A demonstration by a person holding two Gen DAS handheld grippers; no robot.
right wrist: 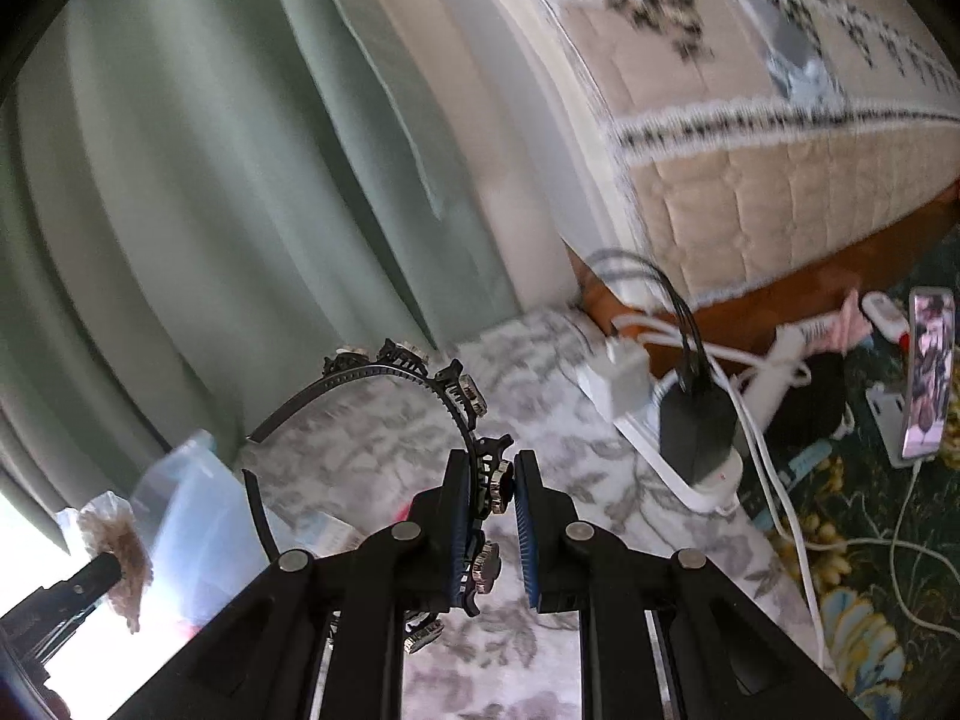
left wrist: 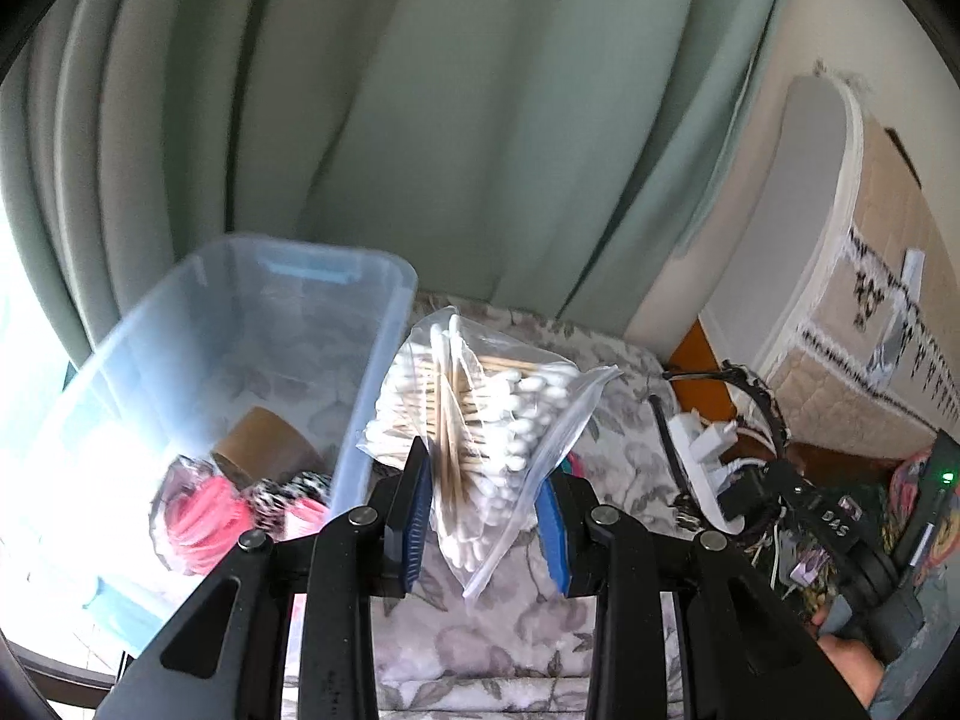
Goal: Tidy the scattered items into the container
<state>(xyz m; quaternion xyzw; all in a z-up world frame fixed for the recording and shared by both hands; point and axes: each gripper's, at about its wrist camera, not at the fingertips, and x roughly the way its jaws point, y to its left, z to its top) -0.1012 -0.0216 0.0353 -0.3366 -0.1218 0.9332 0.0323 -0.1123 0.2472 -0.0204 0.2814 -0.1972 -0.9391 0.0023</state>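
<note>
My left gripper (left wrist: 485, 480) is shut on a clear zip bag of cotton swabs (left wrist: 480, 414), held up just right of a clear plastic bin (left wrist: 372, 324). The bin holds a brown tape roll (left wrist: 264, 441), a pink item (left wrist: 204, 516) and a black-and-white item (left wrist: 288, 489). My right gripper (right wrist: 491, 483) is shut on a black jewelled headband (right wrist: 408, 369), lifted above the floral cloth (right wrist: 372, 450). The headband also shows far right in the left wrist view (left wrist: 753, 387). The bin's corner (right wrist: 180, 480) and the swab bag (right wrist: 123, 558) show at the left of the right wrist view.
Green curtains (left wrist: 420, 120) hang behind. A white power strip (right wrist: 660, 450) with a black adapter (right wrist: 696, 426) and cables lies right of the cloth, beside a mattress (right wrist: 750, 138). A phone (right wrist: 930, 372) stands on the patterned carpet at far right.
</note>
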